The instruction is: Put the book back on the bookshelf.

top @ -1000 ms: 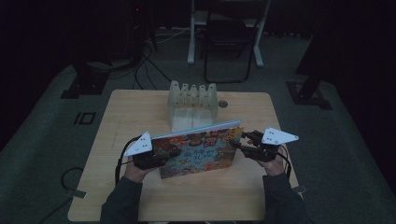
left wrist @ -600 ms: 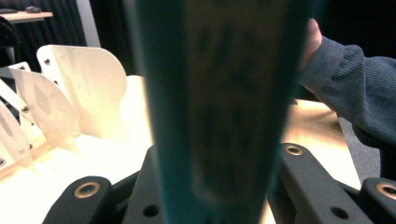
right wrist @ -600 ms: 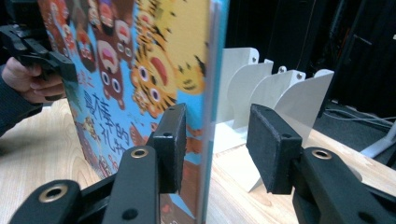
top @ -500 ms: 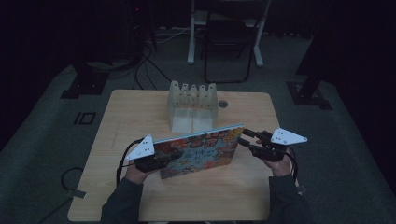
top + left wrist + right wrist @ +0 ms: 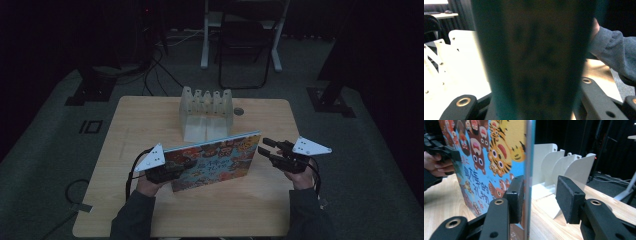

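Left gripper (image 5: 167, 172): it is pinching the left edge of the picture book (image 5: 215, 161) and is holding it upright on its lower edge. In the left gripper view the dark cover (image 5: 534, 62) is standing blurred between the jaws.

Right gripper (image 5: 270, 148): it is standing spread at the right edge of the book. In the right gripper view one pad (image 5: 515, 198) is lying against the cover, while the other pad (image 5: 569, 198) is staying apart from it, so it is not clamping yet.

Picture book: it is standing on the wooden table (image 5: 130, 130), near the person's side, between the two grippers, with the colourful tiger cover (image 5: 499, 152) facing the person.

Handling: the book is looking thin, flat and light, with a stiff but glossy cover, so I am judging that it may slip or bend if taken at one corner. Holding both side edges at mid height is looking safest.

White rack (image 5: 206, 112): it is waiting just behind the book, with upright dividers (image 5: 574, 165) and free slots.

Background: a dark chair (image 5: 247, 47) is standing on the floor far behind the table.
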{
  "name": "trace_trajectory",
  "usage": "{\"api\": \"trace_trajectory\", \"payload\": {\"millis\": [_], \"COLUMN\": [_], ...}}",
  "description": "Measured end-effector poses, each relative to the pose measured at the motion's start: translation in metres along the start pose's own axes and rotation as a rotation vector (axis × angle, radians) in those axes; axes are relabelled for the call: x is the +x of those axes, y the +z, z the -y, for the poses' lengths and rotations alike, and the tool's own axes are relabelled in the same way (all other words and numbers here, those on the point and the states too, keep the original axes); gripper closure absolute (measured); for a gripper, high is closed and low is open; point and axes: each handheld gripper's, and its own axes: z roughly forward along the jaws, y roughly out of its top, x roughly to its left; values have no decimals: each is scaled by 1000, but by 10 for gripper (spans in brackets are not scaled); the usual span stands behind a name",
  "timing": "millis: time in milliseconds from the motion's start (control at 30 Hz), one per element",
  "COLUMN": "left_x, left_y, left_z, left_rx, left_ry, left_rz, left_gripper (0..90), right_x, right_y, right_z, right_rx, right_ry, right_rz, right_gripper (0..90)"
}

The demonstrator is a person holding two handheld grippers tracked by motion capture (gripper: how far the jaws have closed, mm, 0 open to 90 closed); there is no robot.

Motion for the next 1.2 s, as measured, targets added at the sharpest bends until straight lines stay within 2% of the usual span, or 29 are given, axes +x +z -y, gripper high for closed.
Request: {"api": "trace_trajectory", "payload": {"millis": [300,600,800,1033,1200], "left_x": [1,0,-4,-1,-2], "left_y": [0,1,3,4,5], "left_z": [1,1,1,0,0], "left_rx": [-13,-14,-16,-13,-12], "left_ry": [-3,-3,27,-7,-3], "left_rz": [7,16,10,36,36], "left_gripper": [675,693,695,747,765], "right_x": [-8,-15,-19,-22,-23], "right_y": [-7,-4,0,2,4], "right_z": [8,19,27,36,43], "right_rx": [6,33,59,90,121], "right_ry": [25,54,73,74,80], "right_rz": [53,93,129,176,213], "right_gripper": [576,576,576,576,573]}}
